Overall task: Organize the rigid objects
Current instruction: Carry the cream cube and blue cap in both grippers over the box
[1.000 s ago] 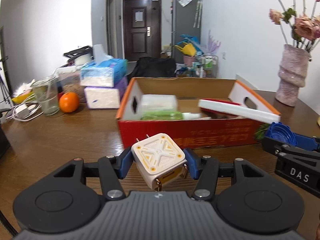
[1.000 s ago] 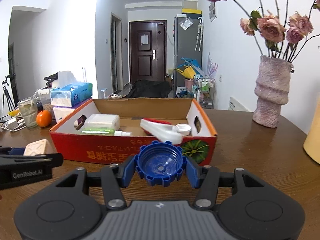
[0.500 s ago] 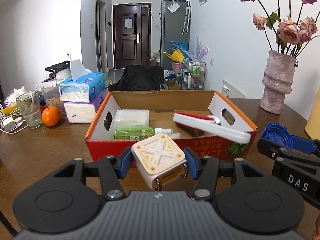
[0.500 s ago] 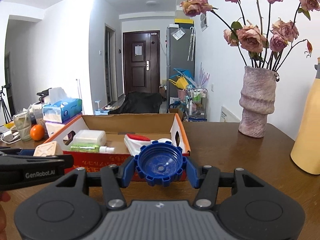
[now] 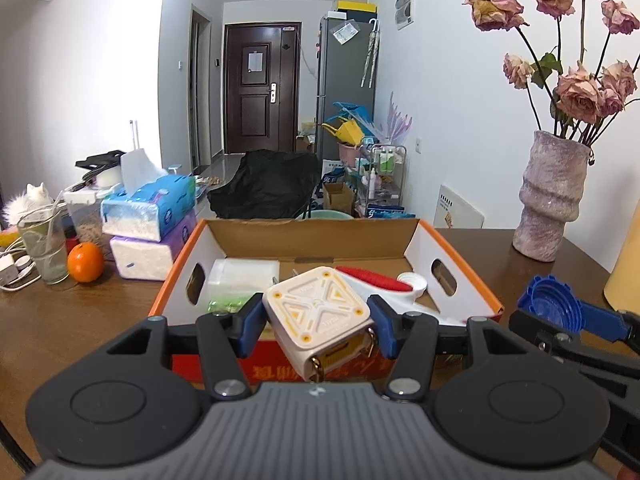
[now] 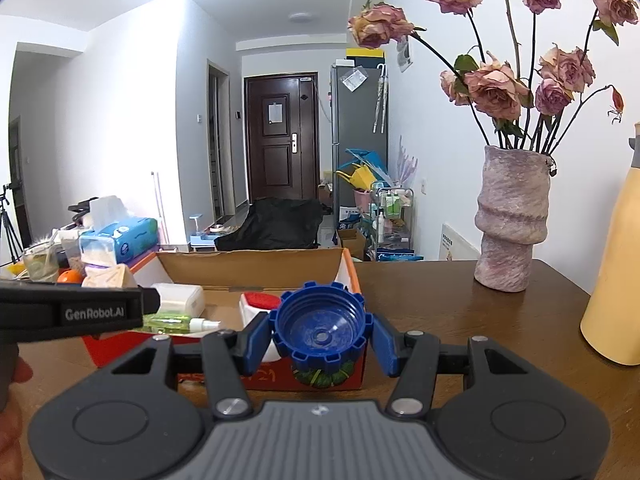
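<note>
My left gripper (image 5: 318, 322) is shut on a cream and yellow square power adapter (image 5: 320, 320) and holds it above the front wall of the red cardboard box (image 5: 460, 280). My right gripper (image 6: 320, 330) is shut on a blue ribbed bottle cap (image 6: 320, 328), held in the air near the box's right front corner (image 6: 352, 272). The cap (image 5: 554, 306) also shows at the right of the left wrist view. Inside the box lie a white plastic case (image 5: 244, 276), a green bottle (image 6: 172, 322) and a red and white tool (image 5: 380, 282).
Tissue packs (image 5: 148, 216), an orange (image 5: 85, 262) and a glass (image 5: 42, 248) stand left of the box. A stone vase with dried roses (image 6: 510, 220) stands at the back right. A yellow bottle (image 6: 616, 280) is at the far right.
Both grippers have risen and moved toward the box with their objects. The adapter now hangs over the box's front wall, and the box interior shows more from above.
</note>
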A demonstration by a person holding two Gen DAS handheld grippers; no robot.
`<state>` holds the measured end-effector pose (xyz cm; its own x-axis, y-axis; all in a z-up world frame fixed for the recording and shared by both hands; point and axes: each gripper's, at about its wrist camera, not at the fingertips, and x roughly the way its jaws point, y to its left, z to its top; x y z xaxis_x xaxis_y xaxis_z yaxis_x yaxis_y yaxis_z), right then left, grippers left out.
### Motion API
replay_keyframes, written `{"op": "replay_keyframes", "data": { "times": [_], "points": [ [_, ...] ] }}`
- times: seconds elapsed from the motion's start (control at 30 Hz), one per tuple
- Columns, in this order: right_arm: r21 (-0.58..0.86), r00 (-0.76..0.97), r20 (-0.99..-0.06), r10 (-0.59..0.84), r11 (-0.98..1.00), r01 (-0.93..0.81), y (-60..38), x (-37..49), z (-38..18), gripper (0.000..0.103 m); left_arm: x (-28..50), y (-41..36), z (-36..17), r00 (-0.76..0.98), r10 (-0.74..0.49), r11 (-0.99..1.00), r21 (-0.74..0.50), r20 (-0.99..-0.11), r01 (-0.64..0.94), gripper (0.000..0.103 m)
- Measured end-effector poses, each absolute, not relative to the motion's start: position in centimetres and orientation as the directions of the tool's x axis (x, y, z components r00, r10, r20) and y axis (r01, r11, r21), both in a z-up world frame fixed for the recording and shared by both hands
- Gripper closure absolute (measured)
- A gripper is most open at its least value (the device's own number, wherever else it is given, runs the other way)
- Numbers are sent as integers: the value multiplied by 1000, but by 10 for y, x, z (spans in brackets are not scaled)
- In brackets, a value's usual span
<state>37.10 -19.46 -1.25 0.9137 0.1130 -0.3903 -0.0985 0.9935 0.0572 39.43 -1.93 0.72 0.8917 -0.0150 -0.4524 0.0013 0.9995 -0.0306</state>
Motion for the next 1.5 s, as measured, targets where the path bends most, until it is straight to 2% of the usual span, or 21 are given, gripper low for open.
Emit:
{"op": "replay_keyframes", "data": {
  "times": [0.5,1.5],
  "points": [
    [47,921,-371,116,993,-107,-185,412,-9,50,440,-16,14,905,-30,999,-25,-425,22,46],
    [-23,908,-394,141,986,-163,-152,511,-23,50,525,7,0,896,64,998,38,-439,-53,46]
  ]
}}
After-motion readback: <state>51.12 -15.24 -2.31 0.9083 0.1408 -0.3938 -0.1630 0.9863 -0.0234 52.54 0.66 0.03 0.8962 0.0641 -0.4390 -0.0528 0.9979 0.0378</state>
